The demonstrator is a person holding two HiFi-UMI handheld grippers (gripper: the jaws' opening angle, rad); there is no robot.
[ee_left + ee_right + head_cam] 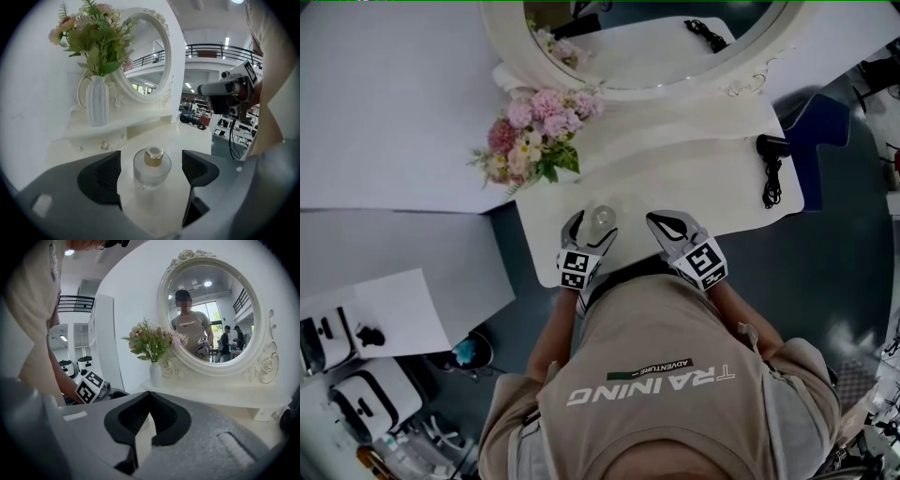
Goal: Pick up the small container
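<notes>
The small container [602,217], a clear round glass jar with a gold cap [153,157], stands upright on the white vanity table [703,187] near its front edge. My left gripper [592,229] is open around it: in the left gripper view the jar sits between the two dark pads [104,177] with a gap on each side. My right gripper [662,223] hovers just right of the jar, over the table's front edge. Its jaws are shut with nothing in them, the tips meeting in the right gripper view [149,394].
A white vase of pink flowers [534,131] stands at the back left beside a round white-framed mirror [750,66]. A black hair dryer with its cord [772,155] lies at the table's right end. The person's body is against the front edge.
</notes>
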